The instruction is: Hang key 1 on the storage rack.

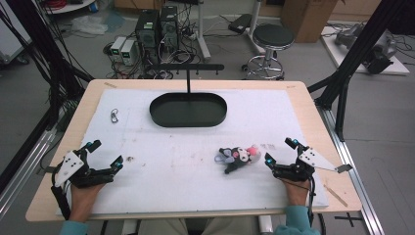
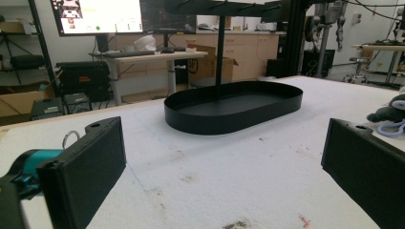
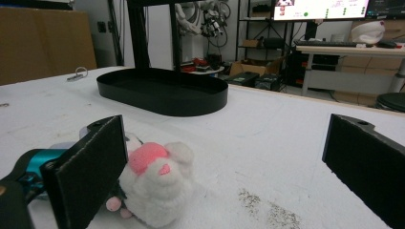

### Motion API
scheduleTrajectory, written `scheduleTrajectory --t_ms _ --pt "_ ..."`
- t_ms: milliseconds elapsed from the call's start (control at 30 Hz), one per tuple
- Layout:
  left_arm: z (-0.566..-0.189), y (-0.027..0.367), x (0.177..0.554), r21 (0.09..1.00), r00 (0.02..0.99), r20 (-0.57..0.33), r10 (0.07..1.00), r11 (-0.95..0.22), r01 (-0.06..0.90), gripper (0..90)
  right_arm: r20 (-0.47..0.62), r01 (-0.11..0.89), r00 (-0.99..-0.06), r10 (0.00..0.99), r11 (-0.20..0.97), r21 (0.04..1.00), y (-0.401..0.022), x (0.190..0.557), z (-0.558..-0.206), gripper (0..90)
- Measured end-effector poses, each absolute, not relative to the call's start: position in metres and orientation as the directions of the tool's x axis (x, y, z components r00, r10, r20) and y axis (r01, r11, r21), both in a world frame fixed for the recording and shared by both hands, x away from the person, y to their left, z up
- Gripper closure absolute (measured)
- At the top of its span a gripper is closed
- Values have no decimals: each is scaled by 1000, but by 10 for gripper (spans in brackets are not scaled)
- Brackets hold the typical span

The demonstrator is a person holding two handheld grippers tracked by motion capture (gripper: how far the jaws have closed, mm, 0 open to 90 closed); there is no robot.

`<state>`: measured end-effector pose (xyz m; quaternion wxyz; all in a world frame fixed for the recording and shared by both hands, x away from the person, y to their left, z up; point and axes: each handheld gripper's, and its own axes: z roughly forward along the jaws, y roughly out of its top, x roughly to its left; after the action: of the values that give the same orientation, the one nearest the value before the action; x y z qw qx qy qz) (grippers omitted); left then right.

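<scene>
Plush toy (image 1: 238,157) beside right claw (image 1: 280,152)

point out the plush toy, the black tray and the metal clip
plush toy (image 1: 238,157), high view, on its dark body
black tray (image 1: 188,109), high view, on its bare floor
metal clip (image 1: 114,115), high view, on its loop

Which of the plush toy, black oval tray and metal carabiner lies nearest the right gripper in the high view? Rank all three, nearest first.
From the right gripper:
1. Plush toy, just to its left on the white mat.
2. Black oval tray, farther off at the table's middle back.
3. Metal carabiner, farthest, at the mat's far left.
</scene>
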<state>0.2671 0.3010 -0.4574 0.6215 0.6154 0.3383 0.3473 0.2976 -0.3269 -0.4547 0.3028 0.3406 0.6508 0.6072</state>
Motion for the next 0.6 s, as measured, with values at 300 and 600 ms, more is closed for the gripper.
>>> scheduleTrajectory --t_ms 300,600 --pt "-457 301 268 1000 527 7 850 -3 -8 17 15 96 -608 794 55 994 -326 300 -452 7" --pt "-457 301 268 1000 524 4 852 -1 -6 17 -10 103 -648 762 102 989 -329 304 -419 7"
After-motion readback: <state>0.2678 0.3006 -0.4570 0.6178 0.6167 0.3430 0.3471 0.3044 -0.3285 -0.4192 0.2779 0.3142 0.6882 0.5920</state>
